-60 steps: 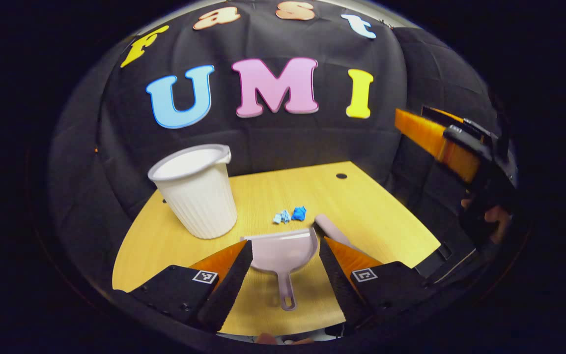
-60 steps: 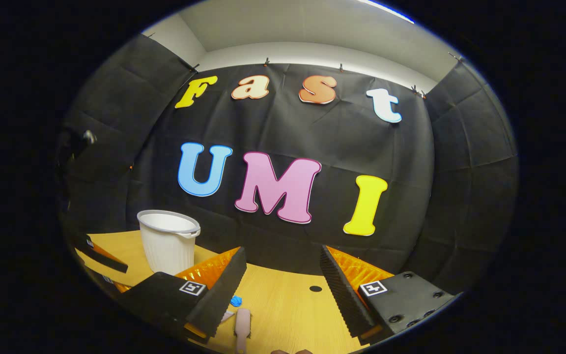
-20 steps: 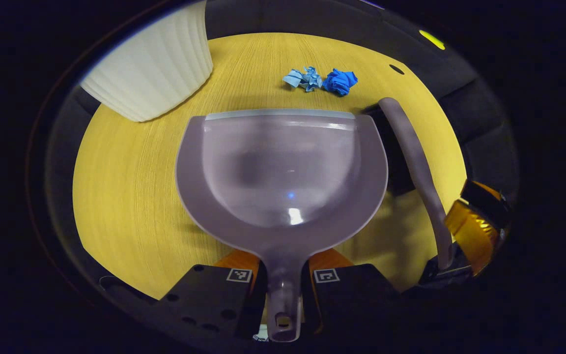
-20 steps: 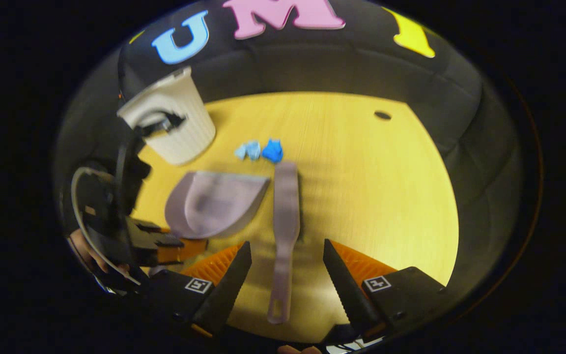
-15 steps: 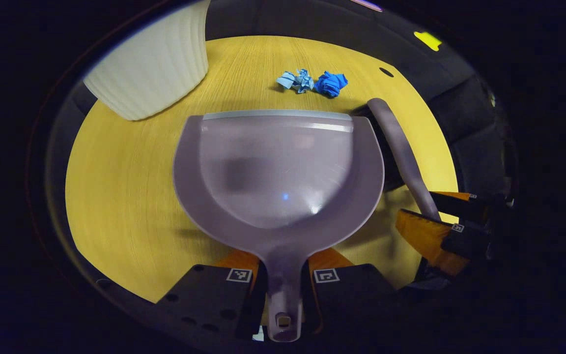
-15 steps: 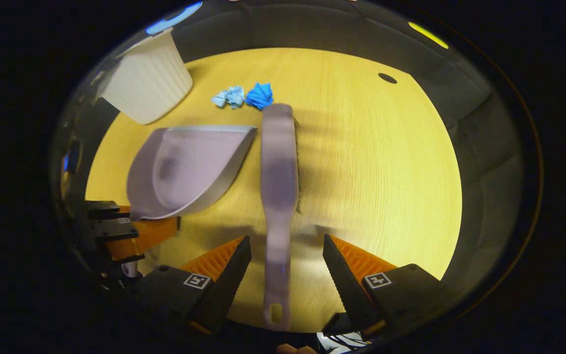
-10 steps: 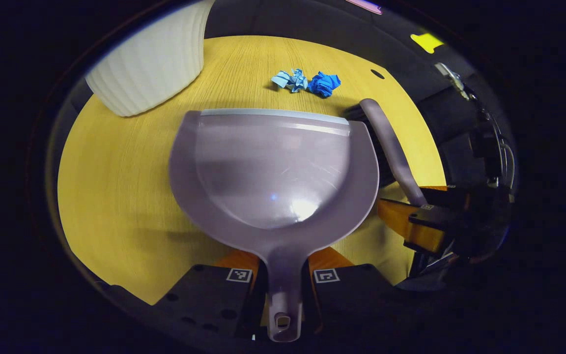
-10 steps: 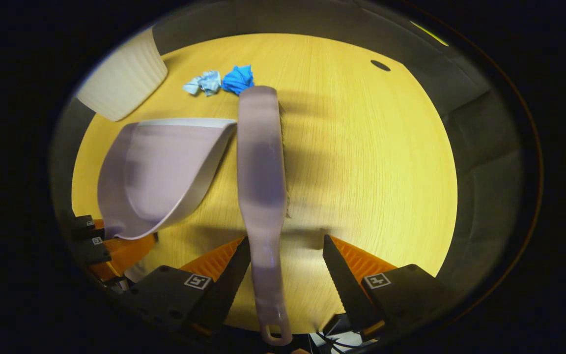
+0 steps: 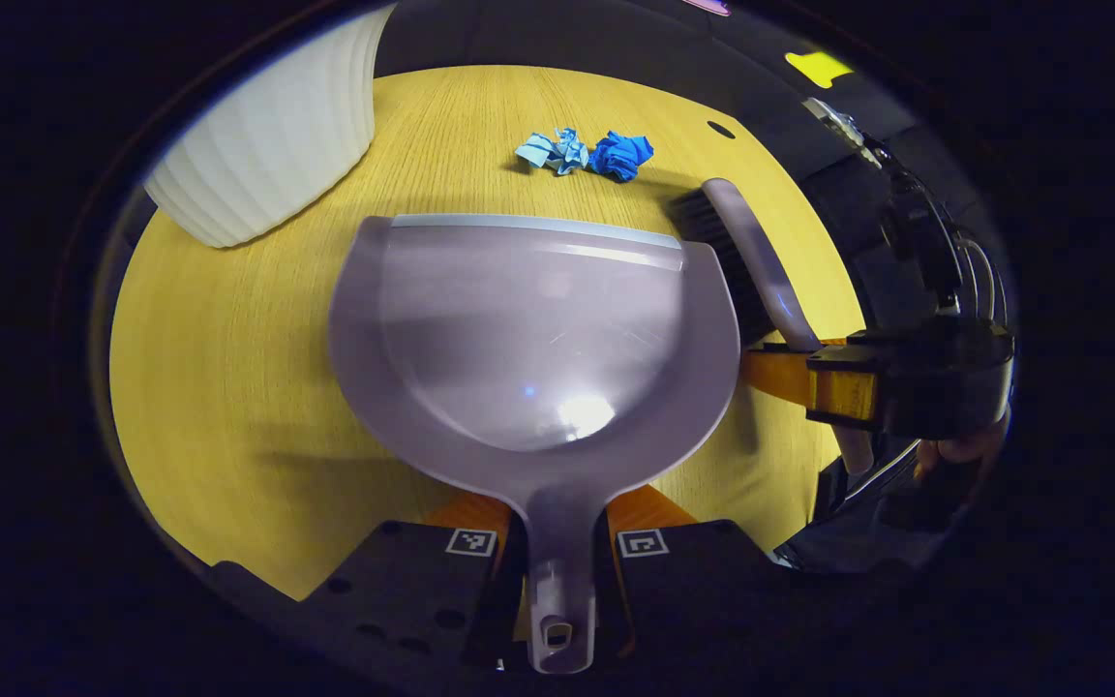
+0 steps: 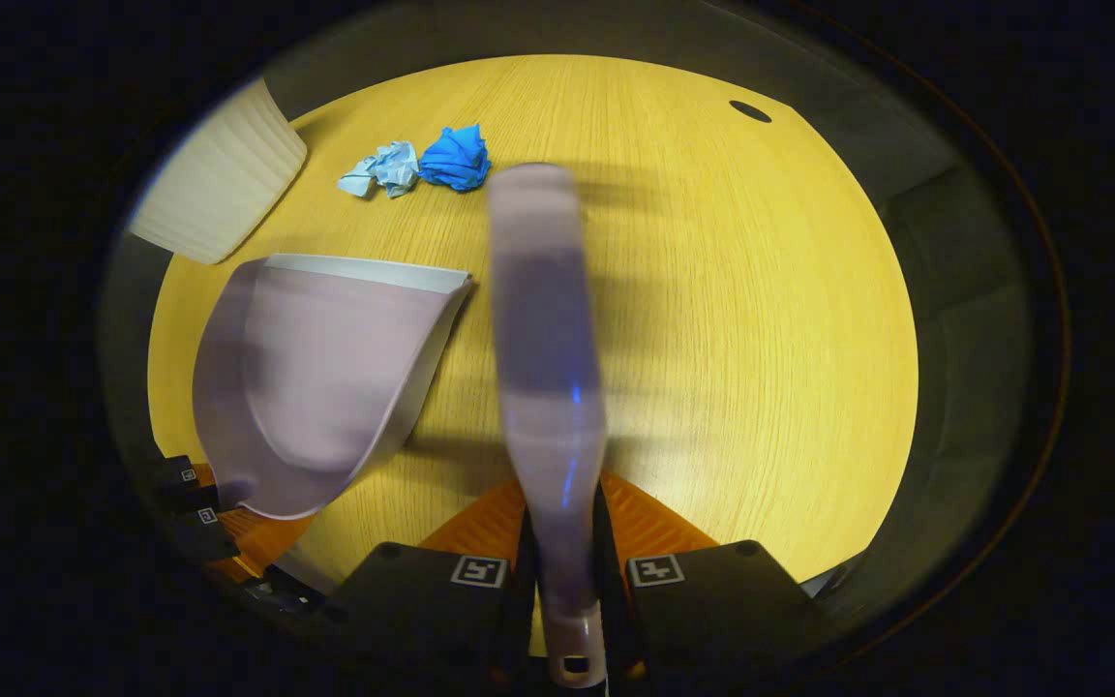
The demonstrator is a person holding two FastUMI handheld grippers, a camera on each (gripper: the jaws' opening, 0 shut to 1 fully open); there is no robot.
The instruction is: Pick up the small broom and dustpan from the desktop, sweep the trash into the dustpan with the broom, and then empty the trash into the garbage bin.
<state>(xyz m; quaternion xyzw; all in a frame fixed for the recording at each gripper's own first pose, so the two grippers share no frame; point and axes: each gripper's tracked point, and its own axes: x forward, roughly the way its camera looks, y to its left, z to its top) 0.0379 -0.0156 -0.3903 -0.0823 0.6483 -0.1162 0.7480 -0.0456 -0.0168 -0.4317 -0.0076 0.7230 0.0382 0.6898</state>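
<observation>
With both jaws clamped on handles, I hold the mauve plastic dustpan [image 9: 533,329] in my left gripper [image 9: 557,581], lip towards the crumpled blue paper scraps [image 9: 585,153] near the surface's far edge, and the matching small broom [image 10: 543,329] in my right gripper [image 10: 562,590], ready to sweep.

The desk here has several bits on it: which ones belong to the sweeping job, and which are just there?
Part of the job:
- dustpan, handle clamped in the left gripper
- small broom, handle clamped in the right gripper
- two crumpled blue paper scraps
- white ribbed garbage bin

Just there:
- wooden desk
- dark hole in the desk
</observation>
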